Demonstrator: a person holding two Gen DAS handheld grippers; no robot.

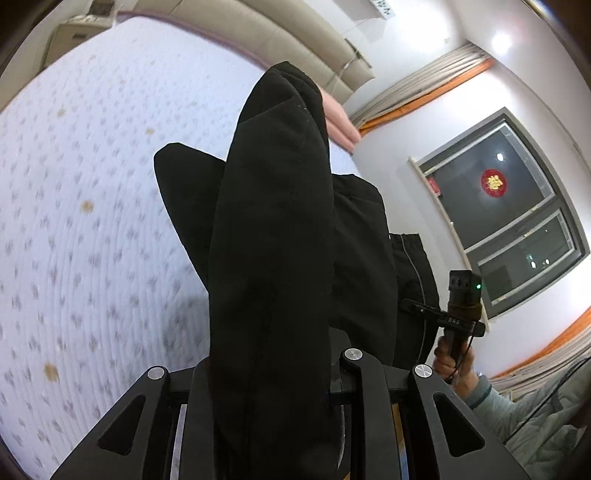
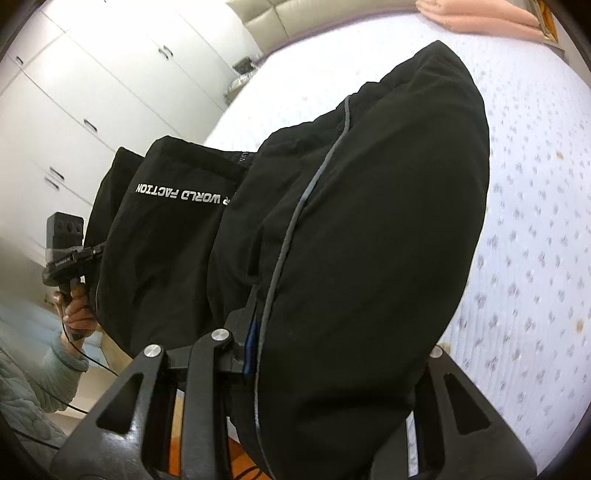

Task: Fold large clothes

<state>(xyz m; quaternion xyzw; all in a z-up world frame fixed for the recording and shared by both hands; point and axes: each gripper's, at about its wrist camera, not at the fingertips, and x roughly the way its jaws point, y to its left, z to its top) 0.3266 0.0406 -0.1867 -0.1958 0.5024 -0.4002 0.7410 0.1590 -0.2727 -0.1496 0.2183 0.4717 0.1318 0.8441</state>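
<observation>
A large black garment (image 1: 273, 229) with a grey piping stripe and white lettering (image 2: 369, 221) hangs in the air above the bed. My left gripper (image 1: 273, 373) is shut on one bunch of its cloth, which drapes over and hides the fingertips. My right gripper (image 2: 332, 354) is shut on another part of the same garment, which also covers its fingertips. Each gripper shows in the other's view, held by a hand: the right gripper (image 1: 461, 314) and the left gripper (image 2: 66, 251).
The bed (image 1: 92, 184) has a white quilted cover with small flowers. Folded pink bedding (image 2: 480, 14) lies near the padded headboard (image 1: 295, 40). A white wardrobe (image 2: 74, 110) stands on one side, a dark window (image 1: 509, 206) on the other.
</observation>
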